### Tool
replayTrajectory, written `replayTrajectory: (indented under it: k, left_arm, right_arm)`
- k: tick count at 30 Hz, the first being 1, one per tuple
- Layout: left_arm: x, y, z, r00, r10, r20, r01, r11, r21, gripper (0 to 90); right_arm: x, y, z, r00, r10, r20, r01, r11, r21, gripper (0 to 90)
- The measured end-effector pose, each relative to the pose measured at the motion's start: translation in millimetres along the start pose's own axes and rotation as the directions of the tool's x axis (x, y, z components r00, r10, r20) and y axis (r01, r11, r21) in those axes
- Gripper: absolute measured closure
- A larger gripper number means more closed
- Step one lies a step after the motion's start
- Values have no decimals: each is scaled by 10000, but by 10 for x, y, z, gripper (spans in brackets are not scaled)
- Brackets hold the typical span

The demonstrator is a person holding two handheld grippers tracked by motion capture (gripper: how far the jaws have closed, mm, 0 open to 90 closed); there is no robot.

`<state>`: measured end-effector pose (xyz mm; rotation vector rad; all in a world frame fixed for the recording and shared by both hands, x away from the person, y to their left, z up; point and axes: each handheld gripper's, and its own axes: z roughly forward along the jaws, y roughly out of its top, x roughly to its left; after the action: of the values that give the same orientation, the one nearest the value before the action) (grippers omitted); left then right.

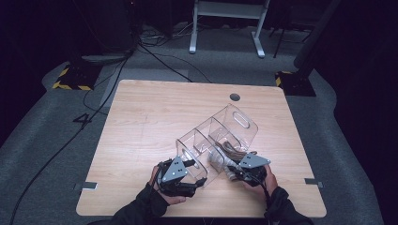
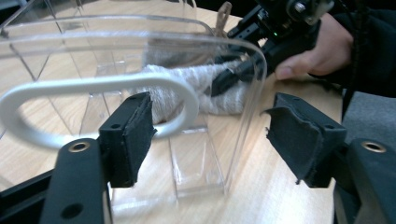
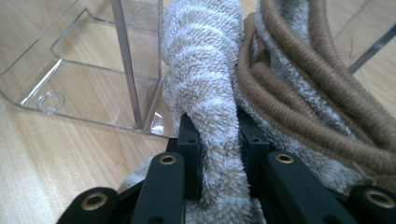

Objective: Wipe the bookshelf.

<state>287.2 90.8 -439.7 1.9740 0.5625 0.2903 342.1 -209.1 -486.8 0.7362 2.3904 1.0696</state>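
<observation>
A clear acrylic organizer (image 1: 237, 123) with several compartments lies tipped on the wooden table (image 1: 155, 117). My left gripper (image 2: 210, 123) stands open at the organizer's near end wall (image 2: 93, 56), which has an oval handle slot. The wall's rounded edge lies between the jaws, and neither pad presses on it. My right gripper (image 3: 219, 135) is shut on a fuzzy grey-white cloth (image 3: 201, 60) at the organizer's open side. A brown cord (image 3: 289, 84) lies coiled against the cloth. In the high view the left gripper (image 1: 199, 180) and right gripper (image 1: 234, 171) flank the organizer's near end.
A round grommet hole (image 1: 234, 97) sits near the table's far edge. Beyond the table, cables (image 1: 155, 51) run over the grey floor past a white stand (image 1: 225, 23). Bare wood stretches to the left and far side of the organizer.
</observation>
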Motion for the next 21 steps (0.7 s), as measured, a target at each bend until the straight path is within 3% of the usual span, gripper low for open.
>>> replayTrajectory:
  k: [6,10,15,17,18,21]
  left_arm:
    - [111,-60,-116,9992,-240,-326,243,9997,102,301]
    - [273,-113,-190,9940,-462,-996,485,9986,208,264]
    - [430,-113,-193,9840,-956,-1506,936,9954,-203,256]
    - [483,-78,-165,9824,-1083,-1521,1053,9940,-280,250]
    - [499,-64,-150,9810,-982,-1675,954,9951,-246,250]
    - [544,-47,-102,9780,-1170,-1727,1122,9930,-375,250]
  right_arm:
    - [-84,-4,-113,9997,225,-113,-230,9989,-417,758]
    - [-89,45,-296,9998,196,-62,-201,9945,-1024,761]
    - [-68,127,-544,9996,270,-22,-269,9812,-1910,762]
    - [-42,175,-640,9998,161,102,-134,9746,-2235,762]
    - [-27,210,-698,9999,132,75,-110,9695,-2450,762]
    - [37,297,-823,9997,-125,199,178,9548,-2966,763]
